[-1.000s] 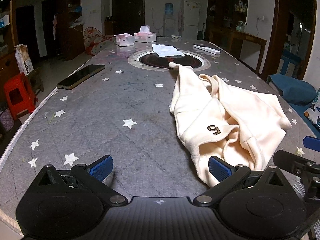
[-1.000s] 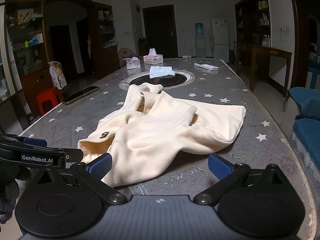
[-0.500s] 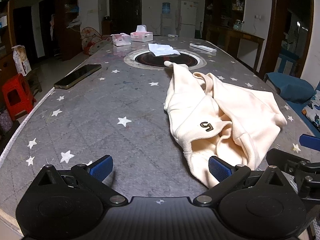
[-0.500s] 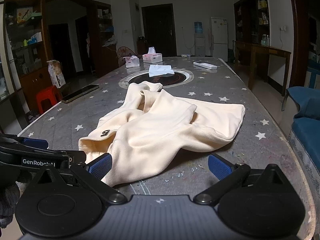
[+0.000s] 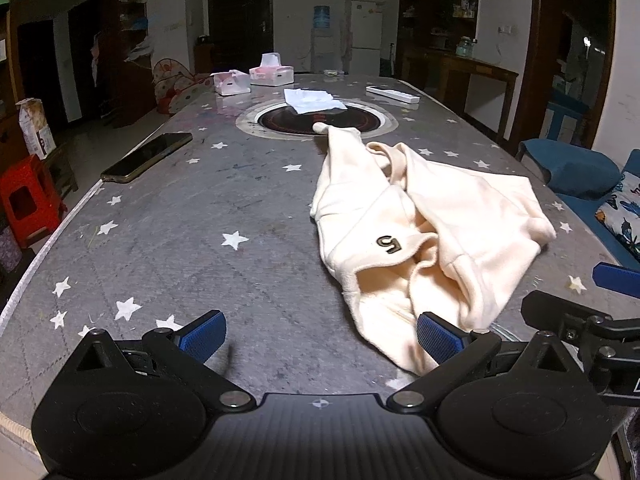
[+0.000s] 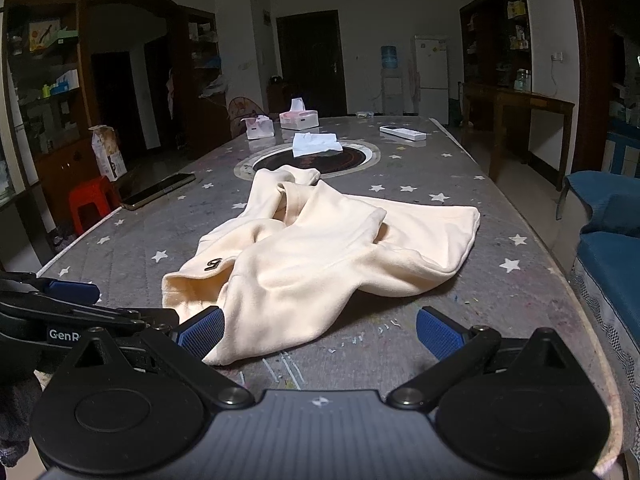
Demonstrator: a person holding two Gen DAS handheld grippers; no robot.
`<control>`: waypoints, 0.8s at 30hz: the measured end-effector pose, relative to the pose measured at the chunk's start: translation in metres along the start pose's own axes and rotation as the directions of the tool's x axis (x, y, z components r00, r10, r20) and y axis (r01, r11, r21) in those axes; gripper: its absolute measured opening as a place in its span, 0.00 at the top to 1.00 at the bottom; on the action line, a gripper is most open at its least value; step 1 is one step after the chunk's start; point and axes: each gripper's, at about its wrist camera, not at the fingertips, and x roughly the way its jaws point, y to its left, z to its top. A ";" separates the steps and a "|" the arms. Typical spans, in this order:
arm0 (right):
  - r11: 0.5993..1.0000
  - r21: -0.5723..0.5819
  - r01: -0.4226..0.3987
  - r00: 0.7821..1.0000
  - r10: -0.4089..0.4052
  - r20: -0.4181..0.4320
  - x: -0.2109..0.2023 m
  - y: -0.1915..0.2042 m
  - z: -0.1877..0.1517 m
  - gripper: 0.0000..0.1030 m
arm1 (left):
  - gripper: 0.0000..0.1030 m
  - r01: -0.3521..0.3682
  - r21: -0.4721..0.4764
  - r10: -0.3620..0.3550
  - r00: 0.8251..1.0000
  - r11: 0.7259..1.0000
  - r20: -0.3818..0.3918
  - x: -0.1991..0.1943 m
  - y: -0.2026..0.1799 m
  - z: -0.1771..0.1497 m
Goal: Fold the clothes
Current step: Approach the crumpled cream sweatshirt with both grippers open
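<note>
1. Left wrist view: my left claw (image 5: 320, 332) sits released, blue pads wide apart, low over the star-patterned surface (image 5: 208, 208). The cream garment (image 5: 424, 232) lies crumpled at about 2 o'clock from the claw, and its near hem touches the claw's right-hand pad (image 5: 436, 336). A dark logo shows on a fold facing me. A phone (image 5: 148, 156) lies at 10 o'clock near the surface's edge. At 12 o'clock, far off, I see a round hotplate (image 5: 316, 122) with a white cloth (image 5: 314, 100) on it. The right claw pokes in at 3 o'clock.

2. Right wrist view: my right claw (image 6: 320, 330) is also released, its pads spread. The garment (image 6: 328, 256) lies at 12 o'clock, bunched, with its near corner against the claw's left-hand pad (image 6: 202, 330). Two tissue boxes (image 6: 298, 118) stand far off at 12 o'clock. A remote (image 6: 402, 133) lies at 1 o'clock.
</note>
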 end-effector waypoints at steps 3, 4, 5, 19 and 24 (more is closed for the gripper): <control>1.000 -0.004 -0.002 1.000 0.002 0.008 -0.002 0.001 0.002 0.00 | 0.00 0.005 0.003 -0.005 1.000 1.000 0.010 -0.003 -0.002 0.001; 1.000 -0.007 -0.002 1.000 0.002 0.010 -0.002 0.001 0.003 0.00 | 0.00 0.005 0.005 -0.005 1.000 1.000 0.014 -0.004 -0.002 0.002; 1.000 -0.008 -0.004 1.000 0.004 0.013 -0.002 0.001 0.004 0.00 | 0.00 0.004 0.007 -0.004 1.000 1.000 0.017 -0.005 -0.002 0.003; 1.000 -0.024 -0.014 1.000 0.014 -0.002 0.006 0.010 0.019 0.00 | 0.00 0.019 -0.007 -0.019 1.000 1.000 0.019 0.001 0.001 0.018; 1.000 -0.025 -0.015 1.000 0.015 -0.008 0.011 0.008 0.026 0.00 | 0.00 0.025 -0.012 -0.025 1.000 1.000 0.010 0.007 0.002 0.025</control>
